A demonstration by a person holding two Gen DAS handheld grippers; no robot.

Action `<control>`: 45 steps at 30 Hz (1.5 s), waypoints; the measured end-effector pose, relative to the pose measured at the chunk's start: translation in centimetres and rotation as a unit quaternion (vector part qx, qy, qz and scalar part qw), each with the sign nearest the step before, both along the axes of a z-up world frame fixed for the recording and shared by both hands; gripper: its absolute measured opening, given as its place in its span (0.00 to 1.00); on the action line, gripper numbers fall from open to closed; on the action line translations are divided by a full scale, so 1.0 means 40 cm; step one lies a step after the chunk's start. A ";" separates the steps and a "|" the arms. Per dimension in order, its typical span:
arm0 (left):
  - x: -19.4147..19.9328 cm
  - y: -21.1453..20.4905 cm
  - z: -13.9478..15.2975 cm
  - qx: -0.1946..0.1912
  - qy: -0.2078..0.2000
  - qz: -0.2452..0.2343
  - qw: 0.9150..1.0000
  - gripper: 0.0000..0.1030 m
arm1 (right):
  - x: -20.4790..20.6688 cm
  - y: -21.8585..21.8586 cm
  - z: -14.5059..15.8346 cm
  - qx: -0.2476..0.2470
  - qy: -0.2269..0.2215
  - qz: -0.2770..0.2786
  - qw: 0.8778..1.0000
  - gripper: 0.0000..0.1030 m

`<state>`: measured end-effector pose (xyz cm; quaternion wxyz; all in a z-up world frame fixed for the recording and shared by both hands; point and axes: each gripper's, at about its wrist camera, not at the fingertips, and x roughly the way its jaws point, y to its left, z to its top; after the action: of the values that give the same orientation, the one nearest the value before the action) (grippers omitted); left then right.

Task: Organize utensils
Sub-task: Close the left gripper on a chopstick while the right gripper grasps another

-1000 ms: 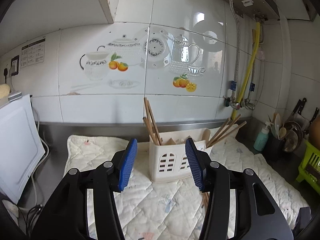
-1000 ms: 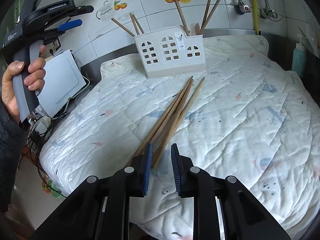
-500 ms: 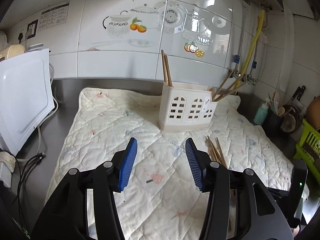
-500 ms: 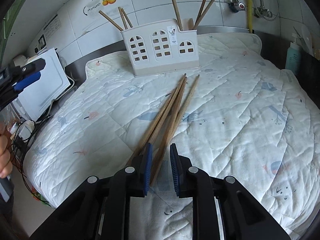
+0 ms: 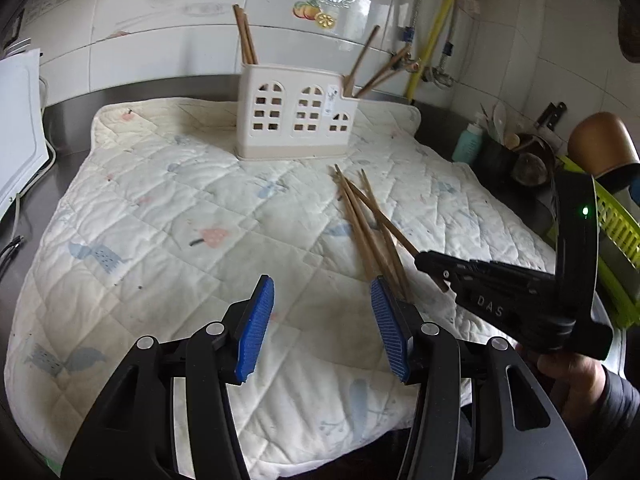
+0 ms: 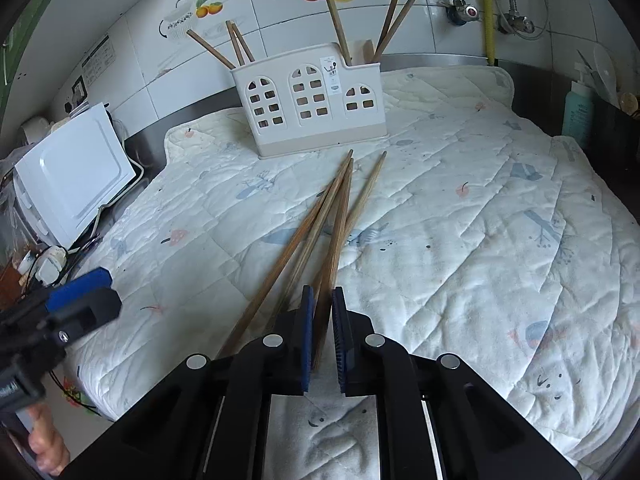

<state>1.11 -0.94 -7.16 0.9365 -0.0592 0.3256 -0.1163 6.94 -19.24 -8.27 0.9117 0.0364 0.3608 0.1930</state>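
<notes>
Nearest you, your right gripper (image 6: 321, 332) with ribbed blue pads is clamped on one thin wooden chopstick (image 6: 325, 280); its near end is hidden. Your left gripper (image 5: 322, 330) gapes empty over quilted white mat (image 5: 160, 208). Farther back: perforated cream plastic caddy (image 6: 312, 100).

You have a loose bundle of long brown wooden chopsticks (image 6: 340, 204) lying flat on the quilted cloth, in front of the holder. Their far tips point toward the holder and stop just short of its base; toward you the sticks fan apart and cross one another. One stick (image 6: 334, 248) runs back between the blue pads at its near end.

The white plastic utensil holder (image 6: 310, 106) with arched window cut-outs stands upright at the back, near the tiled wall. It has a taller section on your left and a lower one on your right. More brown wooden chopsticks (image 6: 334, 16) lean in both sections, tilted outward.
</notes>
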 end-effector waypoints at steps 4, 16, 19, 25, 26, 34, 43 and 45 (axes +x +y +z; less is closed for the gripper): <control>0.006 -0.048 -0.029 -0.007 0.012 -0.021 1.000 0.45 | -0.010 -0.018 0.017 -0.008 -0.016 -0.002 1.000 0.08; 0.055 -0.127 -0.086 -0.002 0.042 -0.044 0.998 0.24 | -0.029 -0.058 0.082 0.001 -0.056 -0.007 0.998 0.07; 0.065 -0.130 -0.100 0.003 0.051 -0.038 0.998 0.20 | -0.034 -0.065 0.098 0.006 -0.064 -0.007 0.998 0.07; 0.069 -0.132 -0.105 0.021 0.050 -0.025 0.998 0.09 | -0.043 -0.072 0.125 0.007 -0.079 -0.005 0.997 0.07; 0.071 -0.127 -0.103 0.016 0.052 -0.022 0.998 0.08 | -0.045 -0.072 0.129 0.007 -0.080 -0.005 0.997 0.07; 0.072 -0.065 -0.056 0.001 0.031 -0.001 1.000 0.06 | -0.047 -0.090 0.205 0.016 -0.107 0.002 0.994 0.07; 0.064 -0.036 -0.018 -0.018 0.017 -0.007 1.000 0.06 | -0.037 -0.112 0.303 0.025 -0.138 0.014 0.990 0.07; 0.054 -0.050 -0.037 -0.013 0.024 -0.013 1.000 0.12 | -0.041 -0.110 0.308 0.023 -0.140 0.015 0.990 0.07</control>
<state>3.29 -2.95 -8.64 0.9258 -0.0694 0.3475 -0.1314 5.32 -23.64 4.03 0.9492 0.0240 0.2253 0.2183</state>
